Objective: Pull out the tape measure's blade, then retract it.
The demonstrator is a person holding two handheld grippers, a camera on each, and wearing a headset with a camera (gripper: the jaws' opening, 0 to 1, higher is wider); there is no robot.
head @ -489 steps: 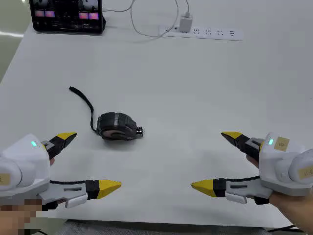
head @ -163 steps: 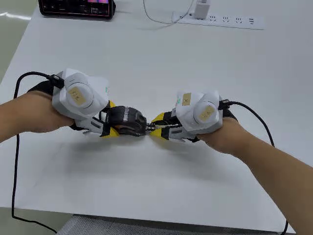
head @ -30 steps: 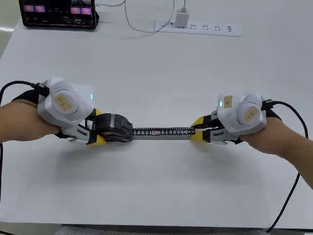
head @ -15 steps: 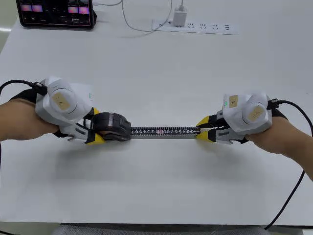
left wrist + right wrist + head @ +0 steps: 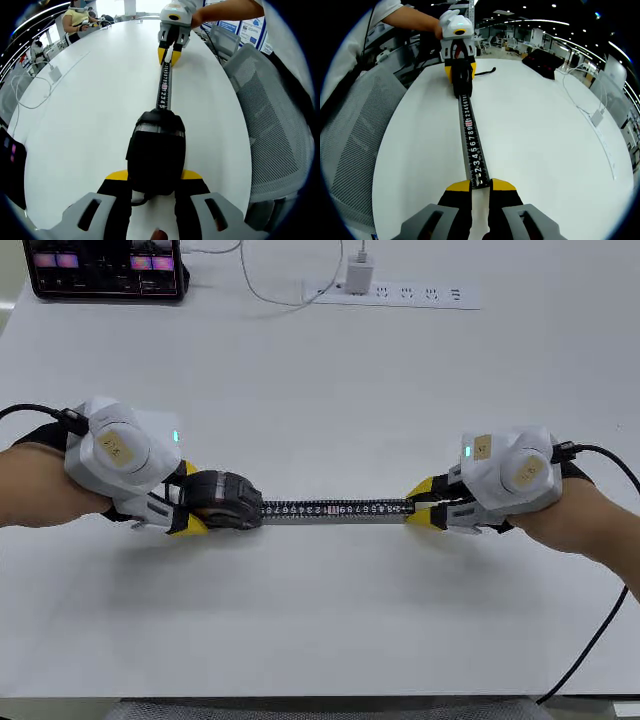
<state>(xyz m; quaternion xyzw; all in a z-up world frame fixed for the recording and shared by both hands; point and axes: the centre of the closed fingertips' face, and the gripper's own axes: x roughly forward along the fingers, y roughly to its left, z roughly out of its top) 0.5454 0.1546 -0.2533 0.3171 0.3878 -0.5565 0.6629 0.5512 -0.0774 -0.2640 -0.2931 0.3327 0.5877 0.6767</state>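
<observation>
The black tape measure case (image 5: pixel 222 513) lies on the white table, and my left gripper (image 5: pixel 192 510) is shut on it; in the left gripper view the case (image 5: pixel 156 150) fills the space between the yellow-tipped jaws. The blade (image 5: pixel 335 509) stretches out flat to the right, its numbers showing. My right gripper (image 5: pixel 422 506) is shut on the blade's end hook. In the right gripper view the blade (image 5: pixel 471 150) runs from my jaws to the case (image 5: pixel 462 76), held by the left gripper (image 5: pixel 458 67). The right gripper (image 5: pixel 170 52) appears far off in the left gripper view.
A white power strip (image 5: pixel 390 293) with a plugged charger and cable lies at the table's far edge. A dark screen device (image 5: pixel 108 265) stands at the far left. A black cable (image 5: pixel 590 640) trails from the right hand. Office chairs (image 5: pixel 272 110) stand beside the table.
My right gripper has drawn the blade's end further right, so more blade is out. The left gripper still holds the case in about the same place.
</observation>
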